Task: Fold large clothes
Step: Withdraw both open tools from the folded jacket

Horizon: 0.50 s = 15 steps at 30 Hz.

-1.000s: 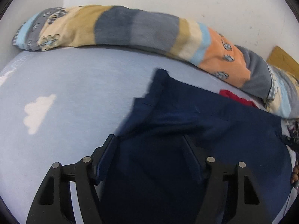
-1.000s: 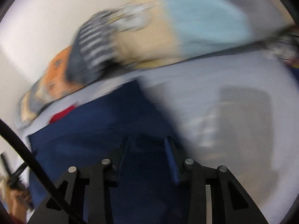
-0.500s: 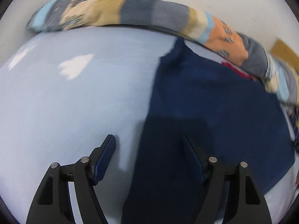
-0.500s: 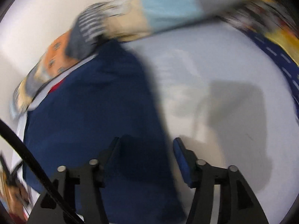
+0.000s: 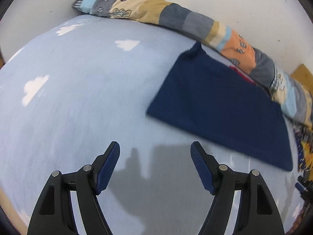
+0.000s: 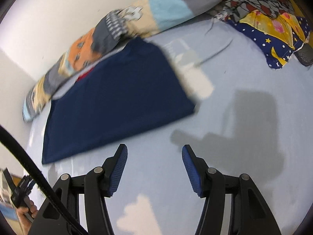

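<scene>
Navy cloth (image 5: 219,105), folded into a flat rectangle, lies on the pale blue bedsheet (image 5: 82,101) printed with white clouds, its far edge just beside the long patchwork bolster (image 5: 176,19) that runs along the white wall. A strip of red fabric (image 5: 242,74) peeks out at that far edge. The left gripper (image 5: 155,150) hovers over bare sheet, near the cloth's front edge, jaws wide apart with nothing between them. The right gripper (image 6: 154,152) also hangs over bare sheet, just in front of the cloth (image 6: 117,99), jaws spread and empty. A starry, colourful quilt (image 6: 273,31) sits bunched at the far right corner. A hand (image 6: 27,213) shows at the lower left of the right view.
</scene>
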Motion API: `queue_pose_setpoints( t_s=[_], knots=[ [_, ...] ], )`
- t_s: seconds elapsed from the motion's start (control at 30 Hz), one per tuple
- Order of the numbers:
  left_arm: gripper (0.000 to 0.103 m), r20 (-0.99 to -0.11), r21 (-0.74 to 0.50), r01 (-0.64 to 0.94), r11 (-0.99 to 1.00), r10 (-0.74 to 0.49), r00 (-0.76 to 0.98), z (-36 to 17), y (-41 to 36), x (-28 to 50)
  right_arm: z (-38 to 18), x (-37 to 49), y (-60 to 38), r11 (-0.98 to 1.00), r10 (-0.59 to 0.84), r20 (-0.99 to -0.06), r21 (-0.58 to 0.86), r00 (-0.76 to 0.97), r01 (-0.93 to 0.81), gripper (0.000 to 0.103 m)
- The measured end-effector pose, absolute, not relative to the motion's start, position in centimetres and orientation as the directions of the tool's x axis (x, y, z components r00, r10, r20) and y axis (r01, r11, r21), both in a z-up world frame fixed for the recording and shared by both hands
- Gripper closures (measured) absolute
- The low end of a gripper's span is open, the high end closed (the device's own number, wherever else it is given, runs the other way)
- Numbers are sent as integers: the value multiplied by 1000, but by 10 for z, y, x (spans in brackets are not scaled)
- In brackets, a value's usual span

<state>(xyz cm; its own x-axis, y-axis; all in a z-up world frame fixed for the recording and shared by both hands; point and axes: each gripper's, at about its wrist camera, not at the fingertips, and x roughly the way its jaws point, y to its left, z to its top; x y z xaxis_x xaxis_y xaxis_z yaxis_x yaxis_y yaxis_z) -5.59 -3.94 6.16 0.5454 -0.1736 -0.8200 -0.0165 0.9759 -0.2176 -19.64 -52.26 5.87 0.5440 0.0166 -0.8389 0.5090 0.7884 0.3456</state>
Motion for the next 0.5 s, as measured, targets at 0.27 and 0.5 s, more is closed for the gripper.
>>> queue_pose_setpoints(
  t_s=[0.27, 0.5],
  knots=[
    [28, -787, -165, -37, 986, -108, 608, 70, -44, -109, 91, -232, -455, 799, 68, -747, 438, 661, 412, 33],
    [27, -793, -158, -7, 987, -123, 596, 65, -46, -107, 87, -222, -435, 833, 67, -763, 398, 643, 384, 33]
  ],
)
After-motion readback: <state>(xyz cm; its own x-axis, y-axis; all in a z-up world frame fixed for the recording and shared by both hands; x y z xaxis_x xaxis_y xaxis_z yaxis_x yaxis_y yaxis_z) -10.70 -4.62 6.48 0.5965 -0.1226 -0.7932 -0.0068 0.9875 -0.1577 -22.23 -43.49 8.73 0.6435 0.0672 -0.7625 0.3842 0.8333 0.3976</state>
